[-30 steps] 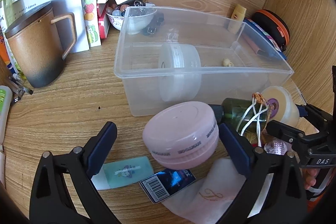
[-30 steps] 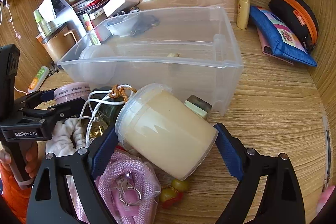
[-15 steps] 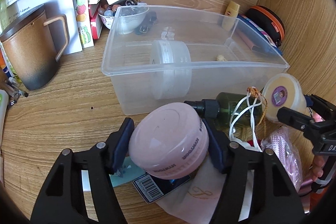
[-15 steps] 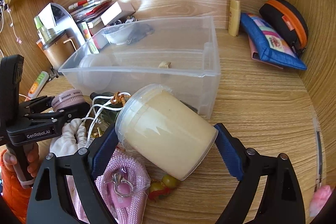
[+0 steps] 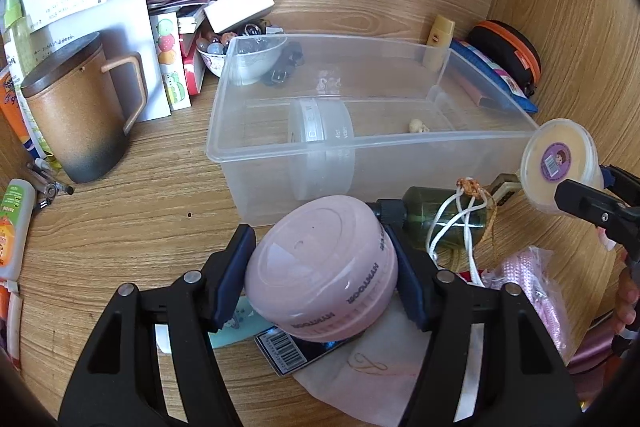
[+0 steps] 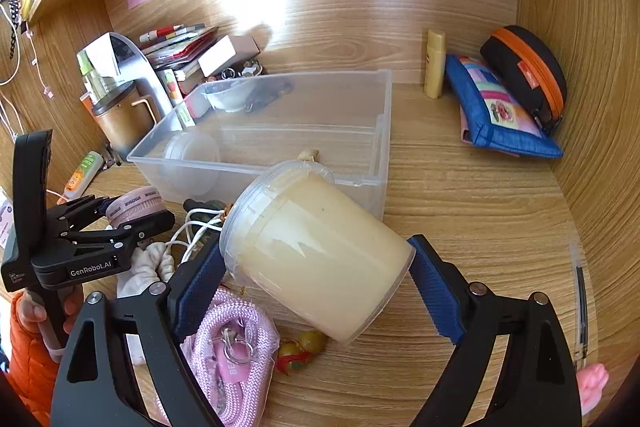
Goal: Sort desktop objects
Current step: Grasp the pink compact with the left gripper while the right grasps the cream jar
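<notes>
**Both jars are in hand now, bin is next**

The left gripper (image 5: pixel 322 263) had its jaws wide apart around the pink jar (image 5: pixel 320 267) a second ago; they've just closed in and now clamp it by its sides. It looks lifted a bit off the clutter at the near edge of the worktop (image 5: pixel 120 227) too. The right gripper (image 6: pixel 316 267) has its jaws clamped on the cream tub (image 6: pixel 316 251), same grip as before, and the tub now sits higher against the clear bin (image 6: pixel 372 131) than it did a second ago. So my read: pick-up is done on both sides, and what's left is carrying them over the bin's near wall and dropping them in.

Materials: the pink jar is a squat, round, glossy plastic puck with a slightly domed lid and lettering round its side. The cream tub is a clear, slightly tapered plastic cup full of something pale and opaque, lid on, held tilted. The bin is thin, translucent, rectangular, with a frosted round jar (image 5: pixel 320 143) and one small pale bit already inside.

Below the jaws lie a dark green bottle (image 5: pixel 440 219) wrapped in white cord, a woven pink pouch (image 6: pixel 232 347) and soft white cloth.
</notes>
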Available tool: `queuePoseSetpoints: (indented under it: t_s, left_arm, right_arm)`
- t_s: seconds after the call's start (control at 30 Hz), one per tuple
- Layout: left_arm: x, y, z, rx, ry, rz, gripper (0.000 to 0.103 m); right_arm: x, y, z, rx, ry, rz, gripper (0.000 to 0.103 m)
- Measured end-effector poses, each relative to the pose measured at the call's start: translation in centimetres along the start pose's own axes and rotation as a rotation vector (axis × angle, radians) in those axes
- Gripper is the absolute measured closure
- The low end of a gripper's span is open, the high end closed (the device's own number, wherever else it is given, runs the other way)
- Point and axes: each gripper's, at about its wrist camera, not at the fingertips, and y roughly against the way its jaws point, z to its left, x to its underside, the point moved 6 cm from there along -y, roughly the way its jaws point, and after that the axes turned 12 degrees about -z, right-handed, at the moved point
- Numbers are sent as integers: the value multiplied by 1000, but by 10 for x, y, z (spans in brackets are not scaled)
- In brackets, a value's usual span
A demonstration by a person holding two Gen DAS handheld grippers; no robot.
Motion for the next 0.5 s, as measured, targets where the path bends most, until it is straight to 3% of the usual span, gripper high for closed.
queuePoseSetpoints:
  t_s: [0.5]
  left_arm:
    - [-28,34,0,-7,-17,-84,38]
  right_arm:
    - [-28,8,15,-49,56,-62,15]
